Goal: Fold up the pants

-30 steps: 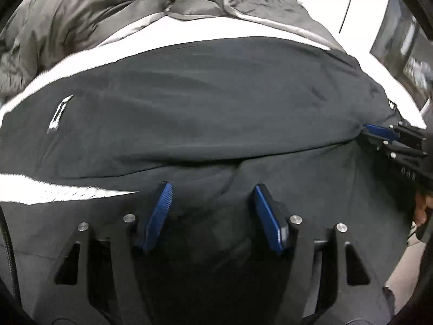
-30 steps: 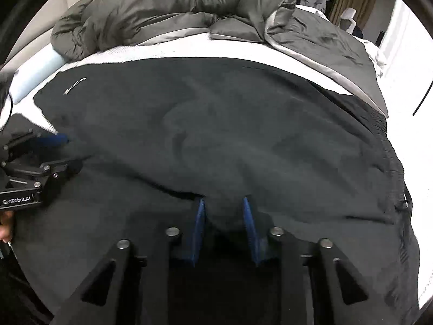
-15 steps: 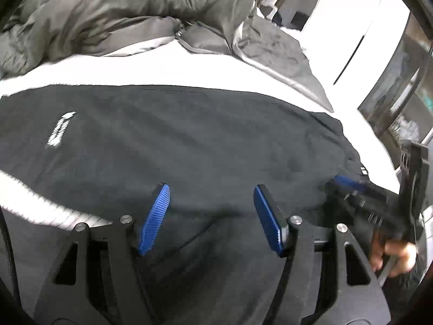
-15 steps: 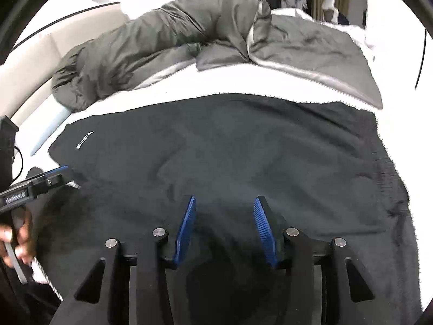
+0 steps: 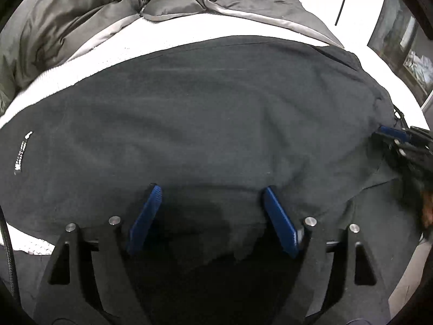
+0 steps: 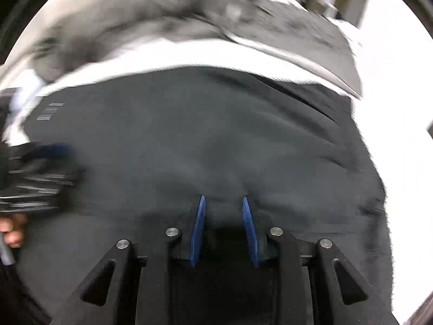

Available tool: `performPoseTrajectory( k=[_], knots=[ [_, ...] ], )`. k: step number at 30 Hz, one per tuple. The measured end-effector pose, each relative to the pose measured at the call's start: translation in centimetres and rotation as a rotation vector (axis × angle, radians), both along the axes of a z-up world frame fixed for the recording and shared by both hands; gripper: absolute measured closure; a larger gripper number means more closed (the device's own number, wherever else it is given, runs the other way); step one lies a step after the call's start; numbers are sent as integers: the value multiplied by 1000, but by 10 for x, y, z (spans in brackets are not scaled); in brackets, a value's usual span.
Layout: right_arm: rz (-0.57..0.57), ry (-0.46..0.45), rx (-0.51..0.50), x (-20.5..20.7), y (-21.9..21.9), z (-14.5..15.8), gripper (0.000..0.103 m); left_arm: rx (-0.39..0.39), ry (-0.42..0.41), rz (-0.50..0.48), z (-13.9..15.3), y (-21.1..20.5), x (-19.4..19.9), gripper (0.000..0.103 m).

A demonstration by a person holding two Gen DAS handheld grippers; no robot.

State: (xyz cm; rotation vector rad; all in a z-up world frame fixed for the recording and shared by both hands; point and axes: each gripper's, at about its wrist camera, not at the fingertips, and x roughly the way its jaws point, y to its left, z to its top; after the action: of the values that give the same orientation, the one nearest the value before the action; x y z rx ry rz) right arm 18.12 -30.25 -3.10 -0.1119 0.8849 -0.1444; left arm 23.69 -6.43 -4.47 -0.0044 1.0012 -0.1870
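Black pants (image 5: 205,119) lying spread over white bed sheet (image 5: 167,35), ahead of both jaws. Left gripper (image 5: 211,189) gaping wide, released. Right gripper (image 6: 223,200) pinching pants fold between narrowed jaws.

- pants (image 5: 205,113): small white print mark (image 5: 22,150) near left edge in left wrist view; too small and skewed to read
- same mark (image 6: 50,111) in right wrist view; motion-blurred into vertical bars, illegible
- no other text, brand, number or sign readable in either view
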Motion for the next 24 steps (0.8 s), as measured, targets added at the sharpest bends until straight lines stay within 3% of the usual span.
performPoseTrajectory(
  k=[1,2,4,6,8,10,13,15,17,19,21,23,24],
  knots=[
    [-82,6,-59,1,-23,-2,75,-3,-1,1,-1,1,-1,26],
    [-118,3,-51,-1,-42,-1,85,-6,-6,2,-1,2,-2,25],
    [-118,15,85,-2,-72,1,99,4,-10,3,-3,4,-3,24],
    [-94,1,35,-5,-65,7,100,6,-16,12,-1,6,-5,24],
    [-65,-20,-14,-8,-45,15,88,-3,-34,27,4,10,-6,26],
    [16,-57,22,-7,-24,25,84,-13,-114,53,19,13,-11,26],
    [77,-63,43,8,16,29,75,3,-167,67,25,11,-9,26],
    [141,-50,49,20,43,23,71,19,-125,53,17,7,0,26],
    [195,-33,-19,33,64,15,60,36,-71,36,4,5,6,26],
    [176,-12,-109,49,61,7,60,36,-52,14,-4,7,7,26],
    [87,-13,-132,57,34,5,54,19,-46,6,-3,15,7,24],
    [-35,-28,-166,60,0,9,40,6,-40,13,-4,23,10,21],
    [-60,-25,-129,60,-15,10,40,-11,-36,19,-5,27,10,21]
  ],
)
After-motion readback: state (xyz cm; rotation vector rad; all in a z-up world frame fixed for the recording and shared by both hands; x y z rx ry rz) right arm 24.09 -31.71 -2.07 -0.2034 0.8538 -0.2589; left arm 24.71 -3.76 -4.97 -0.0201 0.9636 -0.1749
